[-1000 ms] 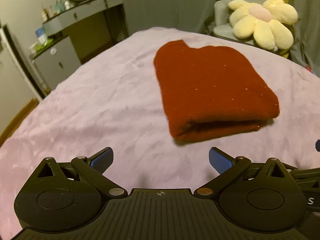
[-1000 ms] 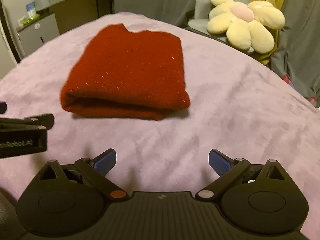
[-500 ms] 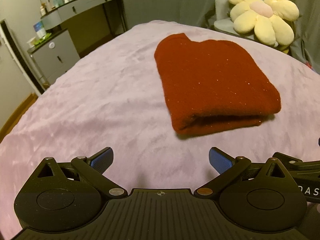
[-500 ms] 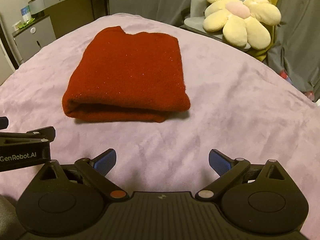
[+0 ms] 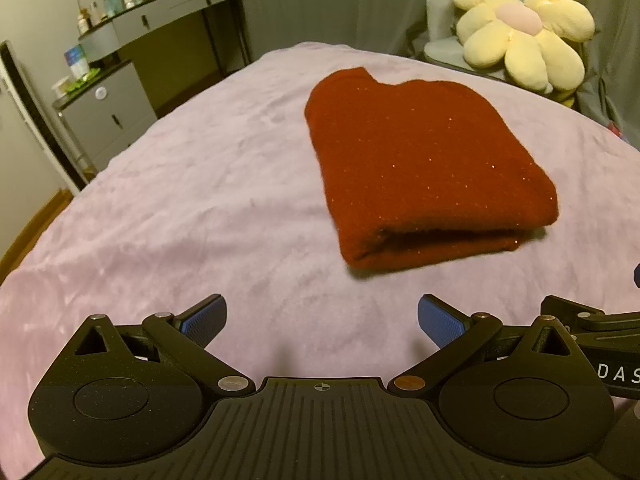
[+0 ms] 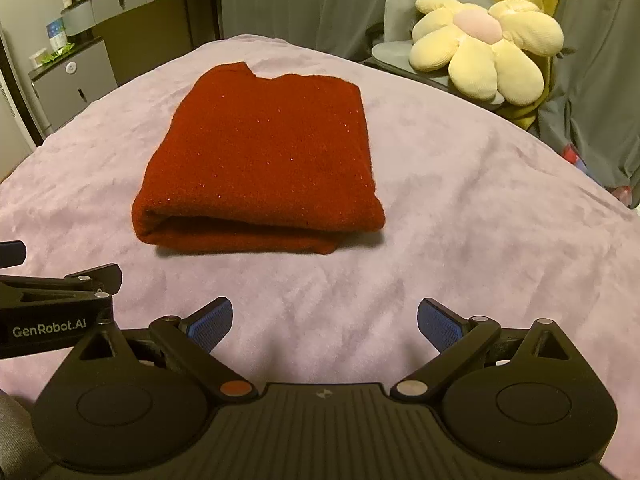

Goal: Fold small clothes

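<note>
A dark red knitted garment lies folded into a thick rectangle on the lilac bedspread; it also shows in the right wrist view, its folded edge facing me. My left gripper is open and empty, hovering over bare bedspread short of the garment's near left corner. My right gripper is open and empty, short of the garment's near right corner. Each gripper's body shows at the edge of the other's view.
A yellow flower-shaped cushion lies on a grey chair beyond the bed's far right corner, also in the right wrist view. A dark dresser with bottles stands at the far left. The bedspread reaches to the bed's edges.
Both grippers have risen and pulled back slightly from the garment, staying open. The garment has not moved.
</note>
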A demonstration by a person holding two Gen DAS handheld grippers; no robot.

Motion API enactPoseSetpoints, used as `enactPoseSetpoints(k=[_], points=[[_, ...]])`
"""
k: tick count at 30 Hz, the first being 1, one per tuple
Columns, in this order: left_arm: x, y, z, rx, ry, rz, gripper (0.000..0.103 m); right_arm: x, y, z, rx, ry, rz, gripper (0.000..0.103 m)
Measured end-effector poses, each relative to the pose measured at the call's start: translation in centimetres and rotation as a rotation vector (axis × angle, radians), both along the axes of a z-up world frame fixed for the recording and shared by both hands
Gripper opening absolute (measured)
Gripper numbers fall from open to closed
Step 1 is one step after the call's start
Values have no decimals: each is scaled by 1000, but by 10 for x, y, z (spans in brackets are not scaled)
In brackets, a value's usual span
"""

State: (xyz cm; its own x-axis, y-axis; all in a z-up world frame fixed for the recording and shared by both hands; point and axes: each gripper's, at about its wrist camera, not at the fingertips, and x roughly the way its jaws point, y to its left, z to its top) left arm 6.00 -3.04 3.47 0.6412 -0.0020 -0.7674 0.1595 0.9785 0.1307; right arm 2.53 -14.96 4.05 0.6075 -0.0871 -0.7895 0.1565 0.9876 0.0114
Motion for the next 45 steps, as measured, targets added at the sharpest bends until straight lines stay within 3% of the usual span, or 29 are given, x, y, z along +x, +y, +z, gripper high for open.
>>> enactPoseSetpoints(k=[45], points=[[-2, -1, -3, -2, 3, 2, 103, -4, 3, 1, -2, -20, 13, 99]])
